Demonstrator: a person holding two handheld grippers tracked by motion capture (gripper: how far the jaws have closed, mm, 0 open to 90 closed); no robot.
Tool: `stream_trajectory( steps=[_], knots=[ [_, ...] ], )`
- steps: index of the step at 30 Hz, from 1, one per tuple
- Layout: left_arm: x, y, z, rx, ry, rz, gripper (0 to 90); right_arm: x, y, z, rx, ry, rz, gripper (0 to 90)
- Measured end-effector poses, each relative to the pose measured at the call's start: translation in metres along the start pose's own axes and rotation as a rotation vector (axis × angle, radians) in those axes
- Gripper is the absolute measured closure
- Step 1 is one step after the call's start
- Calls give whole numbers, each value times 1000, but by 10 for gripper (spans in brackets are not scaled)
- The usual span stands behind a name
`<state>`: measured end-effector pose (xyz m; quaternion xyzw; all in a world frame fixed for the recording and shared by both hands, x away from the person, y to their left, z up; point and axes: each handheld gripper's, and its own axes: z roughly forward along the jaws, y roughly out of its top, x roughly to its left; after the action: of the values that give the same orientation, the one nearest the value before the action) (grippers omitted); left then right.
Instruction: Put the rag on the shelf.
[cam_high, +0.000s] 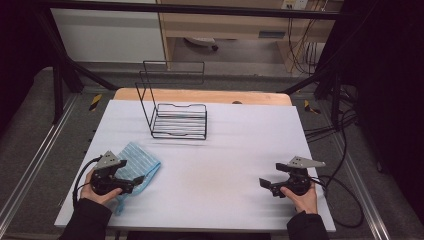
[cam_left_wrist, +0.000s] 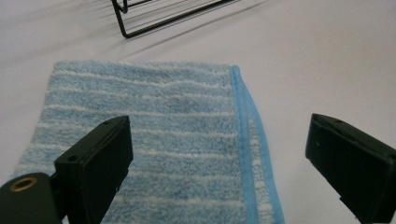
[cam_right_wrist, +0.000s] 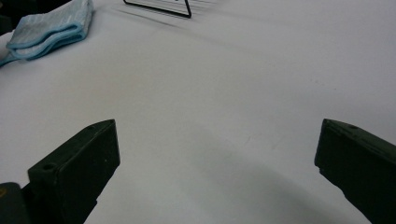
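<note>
The left tool (cam_high: 131, 183) sits over the folded blue striped towel (cam_high: 137, 162) at about eight o'clock on the white counter (cam_high: 225, 150), jaws spread wide with nothing pinched, the towel's bound edge lying on the counter between them; the right tool (cam_high: 268, 185) rests at four o'clock, well apart from the towel, jaws just as wide over bare counter. Up at twelve o'clock stands the black wire rack (cam_high: 172, 107), apart from both tools.
</note>
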<state>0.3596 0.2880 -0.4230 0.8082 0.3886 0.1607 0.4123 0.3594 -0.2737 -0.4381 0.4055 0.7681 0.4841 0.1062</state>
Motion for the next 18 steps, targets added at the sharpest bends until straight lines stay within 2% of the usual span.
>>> stream_trajectory(
  steps=[14, 18],
  knots=[
    [-10, 9, 3, 17, -1, 21, 80, 1, 0, -1, 9, -5, -4, 6],
    [-15, 12, 7, 42, 2, 26, 145, 1, 0, 1, 19, -13, -6, 6]
  ],
)
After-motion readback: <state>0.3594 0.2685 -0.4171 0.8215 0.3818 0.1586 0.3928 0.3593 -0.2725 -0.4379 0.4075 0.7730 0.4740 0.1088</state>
